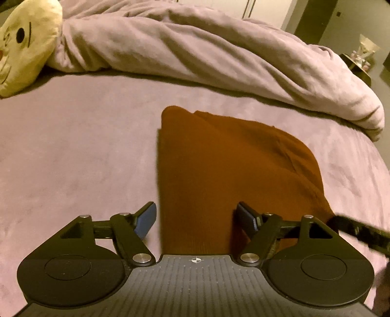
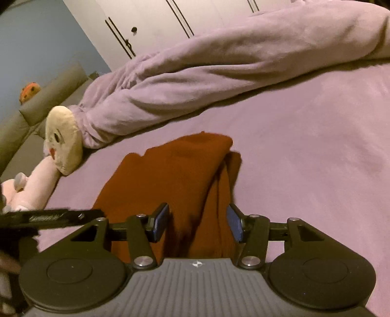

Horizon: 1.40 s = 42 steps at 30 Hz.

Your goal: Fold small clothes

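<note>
Looking through the left wrist, left tool (image 1: 196,218) is spread over the rust-brown garment (image 1: 226,165) mid-bed (image 1: 73,151). Right wrist: right tool (image 2: 198,223) spread too, straddling its near hem. Soft, light knit; I'd pinch hem corners.

— What's around you?
— I see a bed (image 2: 316,146) with a bunched lilac duvet (image 1: 195,53), white wardrobe doors (image 2: 151,22), a blue wall (image 2: 36,48).
— Light?
— Dim, warm.
</note>
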### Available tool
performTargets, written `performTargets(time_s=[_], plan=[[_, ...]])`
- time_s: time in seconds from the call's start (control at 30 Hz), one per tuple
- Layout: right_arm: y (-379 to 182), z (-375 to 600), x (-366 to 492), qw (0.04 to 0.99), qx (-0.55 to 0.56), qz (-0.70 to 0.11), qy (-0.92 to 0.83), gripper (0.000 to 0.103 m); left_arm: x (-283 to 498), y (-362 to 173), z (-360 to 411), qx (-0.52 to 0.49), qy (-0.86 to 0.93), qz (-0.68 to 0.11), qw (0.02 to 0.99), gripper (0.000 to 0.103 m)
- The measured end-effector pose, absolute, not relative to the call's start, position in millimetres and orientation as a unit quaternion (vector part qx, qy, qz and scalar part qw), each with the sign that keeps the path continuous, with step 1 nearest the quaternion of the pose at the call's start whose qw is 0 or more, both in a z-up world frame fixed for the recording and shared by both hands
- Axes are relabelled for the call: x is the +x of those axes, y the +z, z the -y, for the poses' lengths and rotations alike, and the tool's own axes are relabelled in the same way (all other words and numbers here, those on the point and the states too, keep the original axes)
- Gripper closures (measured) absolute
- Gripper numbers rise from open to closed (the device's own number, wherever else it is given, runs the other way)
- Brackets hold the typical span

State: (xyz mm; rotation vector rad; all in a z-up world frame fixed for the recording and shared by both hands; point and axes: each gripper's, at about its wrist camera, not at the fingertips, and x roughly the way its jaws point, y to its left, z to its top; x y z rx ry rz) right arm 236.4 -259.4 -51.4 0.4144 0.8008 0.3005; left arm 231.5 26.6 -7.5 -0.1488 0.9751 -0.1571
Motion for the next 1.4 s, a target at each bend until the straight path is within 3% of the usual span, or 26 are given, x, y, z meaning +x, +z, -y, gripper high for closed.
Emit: performTargets(time_s=[0.47,0.63,0.87,1.0,1.07,1.1,1.13,1.27,1.33,1.4], plan=[[-87.4,263.2,208.0,0.807,0.367,-0.426,0.18,0.047,207.0,-5.1,-35.0,-0.081,-0.067,-0.467,0.878,0.02],[-91.1,257.8,212.6,0.805,0.382,-0.421,0.168,0.068,185.4,-1.9,-38.6,-0.07,-0.069,-0.45,0.888,0.017],[-103.9,268.9,211.5,0.781,0.442,-0.41,0.164,0.06,147.8,-28.4,-44.2,-0.059,-0.079,-0.467,0.879,0.014],[-107.4,265.1,214.3,0.774,0.459,-0.405,0.162,0.059,152.3,-43.7,-45.1,-0.062,-0.047,-0.474,0.877,0.018],[-103.6,261.5,214.5,0.778,0.454,-0.402,0.163,0.069,157.2,-43.1,-47.4,-0.075,-0.04,-0.463,0.882,0.019],[-100.5,259.9,213.9,0.783,0.449,-0.397,0.167,0.084,160.1,-42.4,-48.5,-0.081,-0.039,-0.456,0.885,0.02],[-96.6,258.6,213.2,0.791,0.438,-0.393,0.168,0.086,162.1,-42.4,-48.2,-0.082,-0.036,-0.454,0.886,0.02],[-88.3,257.7,213.4,0.794,0.44,-0.379,0.178,0.085,166.9,-45.4,-41.3,-0.087,-0.035,-0.45,0.888,0.022],[-87.7,253.2,217.0,0.797,0.434,-0.382,0.174,0.069,171.4,-48.6,-36.8,-0.084,-0.035,-0.451,0.888,0.022],[-91.2,248.4,222.2,0.791,0.434,-0.394,0.176,0.06,172.7,-50.8,-33.5,-0.079,-0.032,-0.452,0.888,0.022]])
